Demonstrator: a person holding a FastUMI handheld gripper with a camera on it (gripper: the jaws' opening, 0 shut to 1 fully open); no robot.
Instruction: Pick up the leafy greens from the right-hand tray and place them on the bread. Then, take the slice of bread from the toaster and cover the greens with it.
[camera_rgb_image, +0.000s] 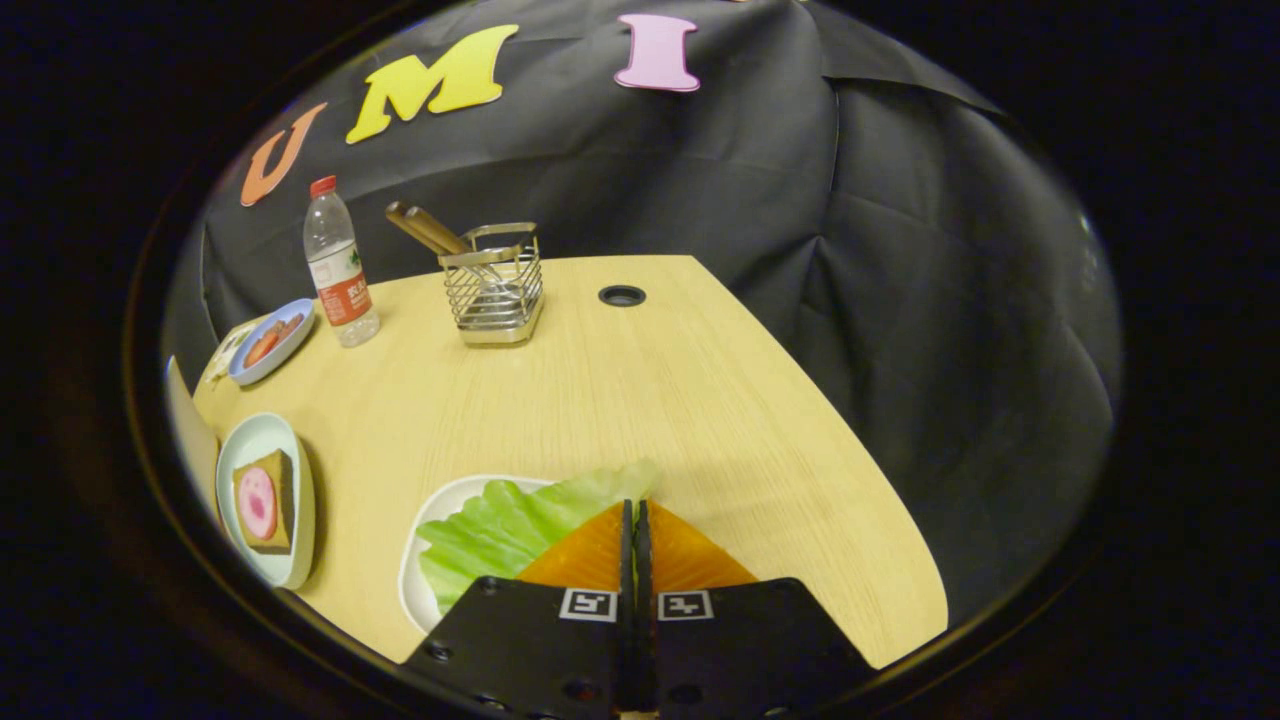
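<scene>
One step in: I'm hovering the gripper over the lettuce leaf on the white tray near the table's front edge, fingers pressed together, holding nothing I can see. Next they'd need opening before grabbing; the bread is waiting at the left edge.

Leafy greens flat on white tray.

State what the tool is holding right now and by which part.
The tool is closed with its fingers pressed together over the leafy greens on the white tray. Whether they pinch the leaf's edge cannot be told.
</scene>
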